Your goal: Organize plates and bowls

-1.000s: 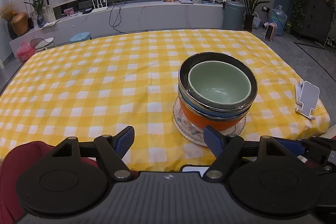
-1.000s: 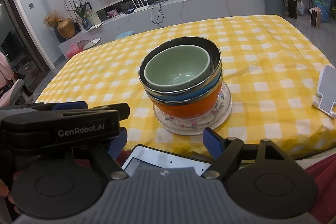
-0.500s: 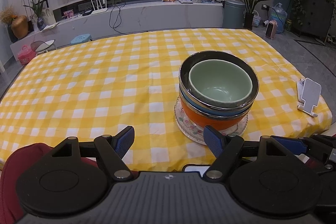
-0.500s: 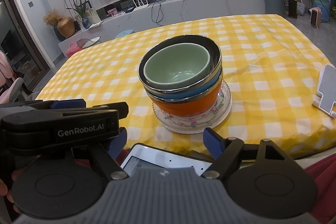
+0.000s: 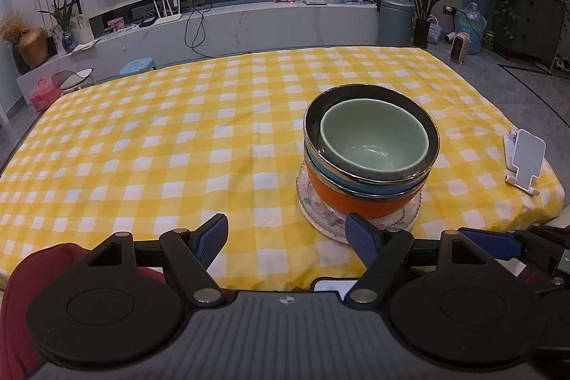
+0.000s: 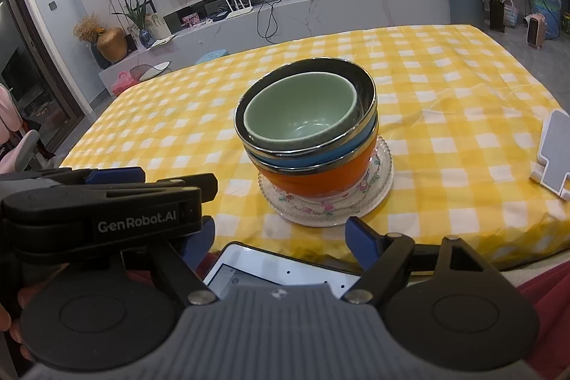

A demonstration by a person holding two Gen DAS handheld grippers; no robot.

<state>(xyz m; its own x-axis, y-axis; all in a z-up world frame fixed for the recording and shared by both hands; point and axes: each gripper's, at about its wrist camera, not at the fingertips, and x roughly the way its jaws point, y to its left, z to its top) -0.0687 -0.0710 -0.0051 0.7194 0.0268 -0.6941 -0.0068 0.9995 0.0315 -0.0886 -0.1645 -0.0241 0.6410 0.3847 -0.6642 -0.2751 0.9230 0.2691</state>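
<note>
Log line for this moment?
left gripper: open, empty | right gripper: open, empty | bowls: nested on floral plate

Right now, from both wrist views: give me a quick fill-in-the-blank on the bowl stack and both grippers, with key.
1. The pale green ceramic bowl sits at the ____ of the stack.
2. The orange bowl rests directly on the floral glass ____.
3. Between the steel-rimmed orange bowl and the green one shows a bowl with a ____ outer wall.
4. The left gripper and right gripper are both ____, holding nothing.

Missing words: top; plate; blue; open
</note>
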